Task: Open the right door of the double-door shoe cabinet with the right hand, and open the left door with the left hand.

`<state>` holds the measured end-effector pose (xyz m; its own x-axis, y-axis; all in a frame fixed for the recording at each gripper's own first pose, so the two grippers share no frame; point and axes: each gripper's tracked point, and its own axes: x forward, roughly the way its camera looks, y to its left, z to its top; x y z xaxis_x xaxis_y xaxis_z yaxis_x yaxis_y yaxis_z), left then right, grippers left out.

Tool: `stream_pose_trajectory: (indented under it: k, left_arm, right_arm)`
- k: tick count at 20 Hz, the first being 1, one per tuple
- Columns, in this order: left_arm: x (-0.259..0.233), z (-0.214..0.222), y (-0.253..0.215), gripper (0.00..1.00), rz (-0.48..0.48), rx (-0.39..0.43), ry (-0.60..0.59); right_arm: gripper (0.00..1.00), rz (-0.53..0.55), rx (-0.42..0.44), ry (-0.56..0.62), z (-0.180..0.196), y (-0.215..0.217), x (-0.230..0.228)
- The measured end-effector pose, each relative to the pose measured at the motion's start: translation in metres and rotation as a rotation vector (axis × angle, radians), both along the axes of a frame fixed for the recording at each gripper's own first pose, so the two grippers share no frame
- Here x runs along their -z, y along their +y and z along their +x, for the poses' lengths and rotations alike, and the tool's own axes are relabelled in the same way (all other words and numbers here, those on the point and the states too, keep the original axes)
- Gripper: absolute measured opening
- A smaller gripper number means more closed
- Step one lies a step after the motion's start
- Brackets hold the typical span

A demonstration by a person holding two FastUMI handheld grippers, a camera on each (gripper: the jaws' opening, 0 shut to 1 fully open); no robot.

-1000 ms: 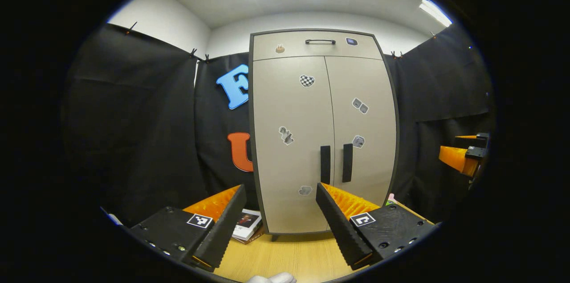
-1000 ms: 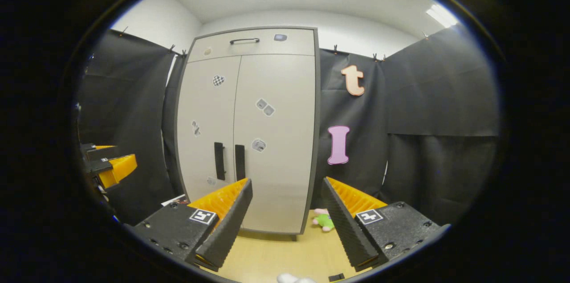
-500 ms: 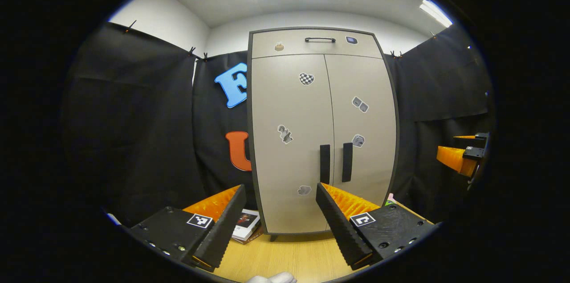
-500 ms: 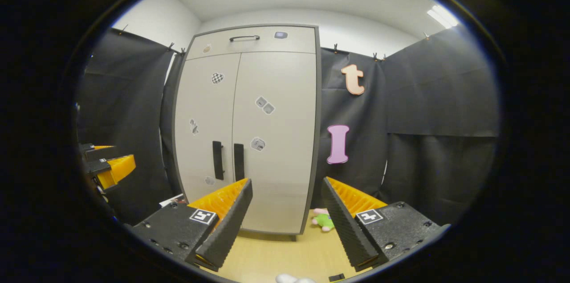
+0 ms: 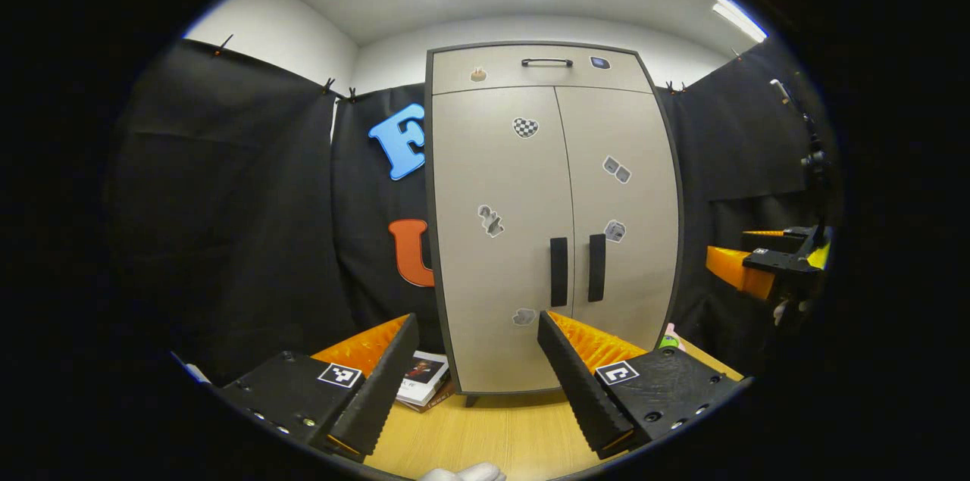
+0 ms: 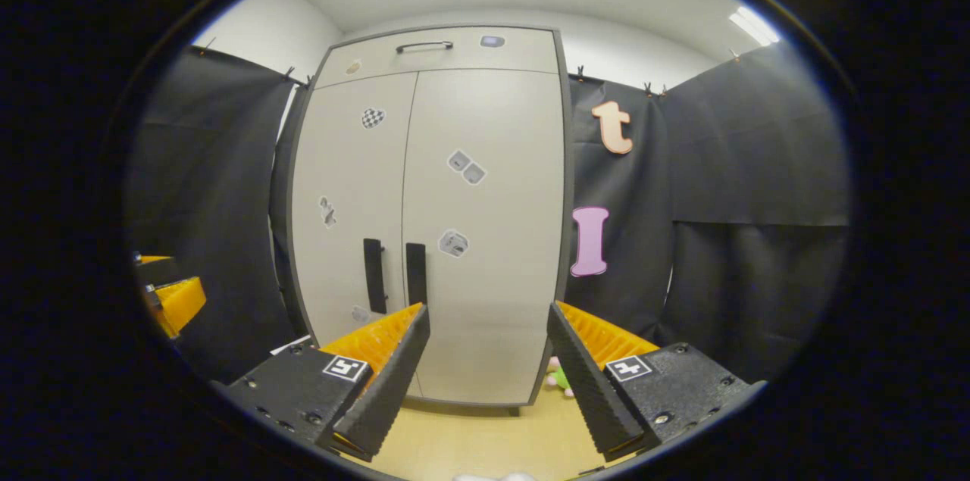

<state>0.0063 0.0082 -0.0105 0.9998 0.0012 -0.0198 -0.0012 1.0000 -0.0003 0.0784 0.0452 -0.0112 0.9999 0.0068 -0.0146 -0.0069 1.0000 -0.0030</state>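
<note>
Grey shoe cabinet (image 5: 553, 216), both doors closed.
Books (image 5: 422, 381) and a green toy (image 6: 559, 379) lie beside it; left tongs (image 5: 477, 360) and right tongs (image 6: 489, 352) gape apart.

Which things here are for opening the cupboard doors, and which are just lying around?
For the job:
shoe cabinet
left door handle
right door handle
left gripper, open
right gripper, open

Just lying about:
books on the floor by the cabinet's left side
green and pink soft toy by its right side

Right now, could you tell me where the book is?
In the left gripper view, the book lies on the floor by the cabinet's lower left corner.
</note>
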Motion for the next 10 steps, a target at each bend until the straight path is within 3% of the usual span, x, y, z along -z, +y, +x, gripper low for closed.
stream_pose_trajectory:
  k: [10]
  left_arm:
    - [0.01, -0.003, 0.025, 0.96, 0.009, -0.057, 0.019]
  right_arm:
    - [0.97, 0.01, -0.036, 0.057, 0.111, 0.073, 0.028]
